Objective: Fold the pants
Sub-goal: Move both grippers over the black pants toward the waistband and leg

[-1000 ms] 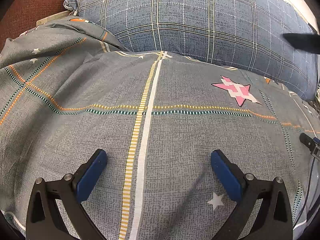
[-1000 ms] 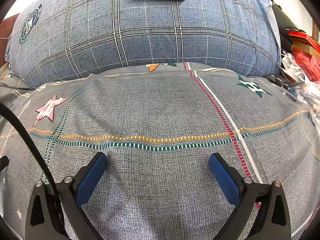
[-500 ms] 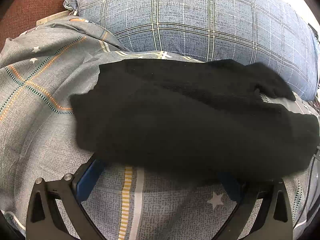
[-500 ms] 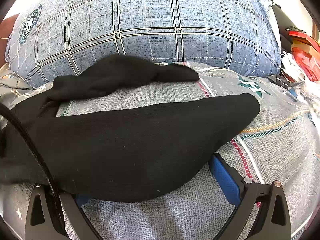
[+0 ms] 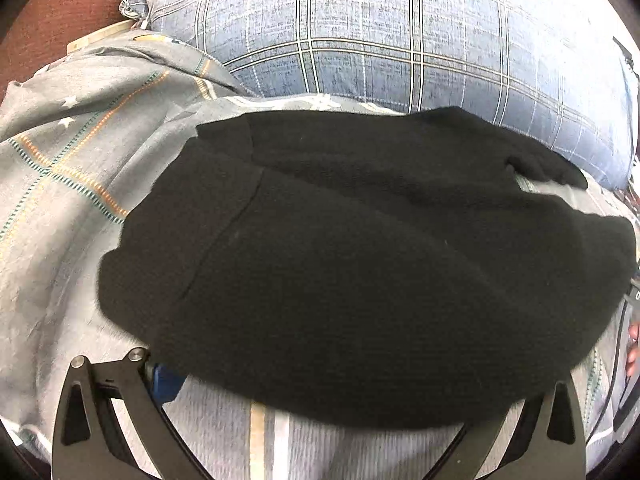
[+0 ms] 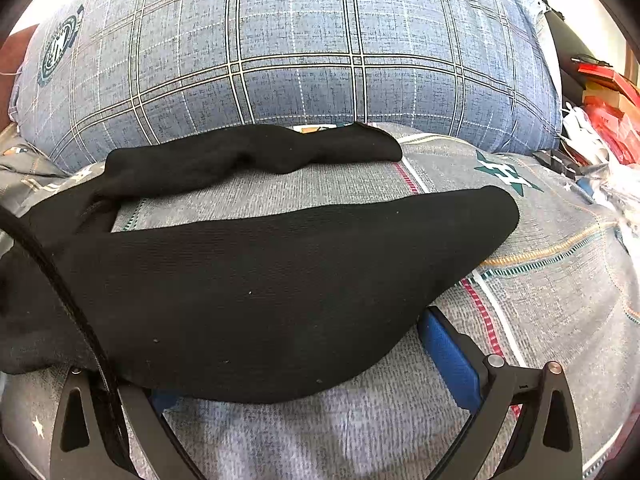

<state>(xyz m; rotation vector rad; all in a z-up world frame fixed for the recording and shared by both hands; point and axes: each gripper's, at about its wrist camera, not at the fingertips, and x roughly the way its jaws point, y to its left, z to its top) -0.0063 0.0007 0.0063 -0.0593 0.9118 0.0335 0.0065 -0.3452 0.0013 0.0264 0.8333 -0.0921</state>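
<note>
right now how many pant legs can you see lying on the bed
2. In the right wrist view, the far leg lies by the plaid pillow; the near leg stretches across the grey bedsheet over the right gripper. They lie apart.

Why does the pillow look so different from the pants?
The pillow is blue with a checked pattern and a round badge; the pants are plain black. The pillow is puffy and sits at the back; the pants lie flat in front, legs spread apart. The pants drape over both grippers' jaws; the pillow touches neither. Both are soft cloth, resting on the grey bedsheet.
</note>
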